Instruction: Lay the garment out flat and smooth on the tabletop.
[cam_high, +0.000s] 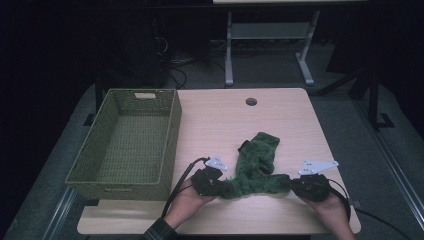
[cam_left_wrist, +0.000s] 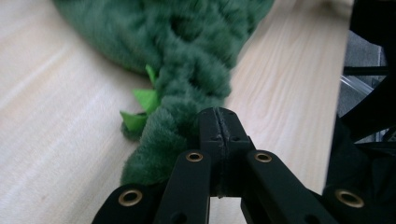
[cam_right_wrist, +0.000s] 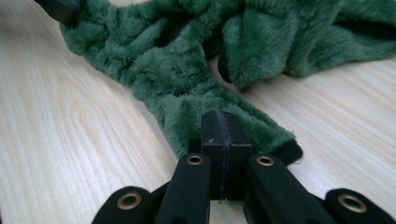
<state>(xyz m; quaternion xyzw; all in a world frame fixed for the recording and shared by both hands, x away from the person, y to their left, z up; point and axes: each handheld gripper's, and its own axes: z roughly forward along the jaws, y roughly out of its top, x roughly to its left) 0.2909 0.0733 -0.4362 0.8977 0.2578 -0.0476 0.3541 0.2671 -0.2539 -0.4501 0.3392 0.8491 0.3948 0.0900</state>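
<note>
A dark green fuzzy garment (cam_high: 257, 160) lies on the wooden table (cam_high: 215, 120), its body toward the middle and two arms spread along the near edge. My left gripper (cam_high: 220, 186) is shut on the left arm's end (cam_left_wrist: 177, 121), where small light green tabs (cam_left_wrist: 144, 100) stick out. My right gripper (cam_high: 292, 186) is shut on the right arm's end (cam_right_wrist: 210, 102), which has a black cuff (cam_right_wrist: 287, 151). In both gripper views the jaws stand pressed together with the plush (cam_right_wrist: 154, 60) at their tips. A hand holds each gripper from the near side.
A woven green basket (cam_high: 172, 135) with nothing in it stands at the table's left, close to my left gripper. A round cable hole (cam_high: 251, 101) sits near the far edge. Beyond the table stands a white desk frame (cam_high: 229, 50) on a dark floor.
</note>
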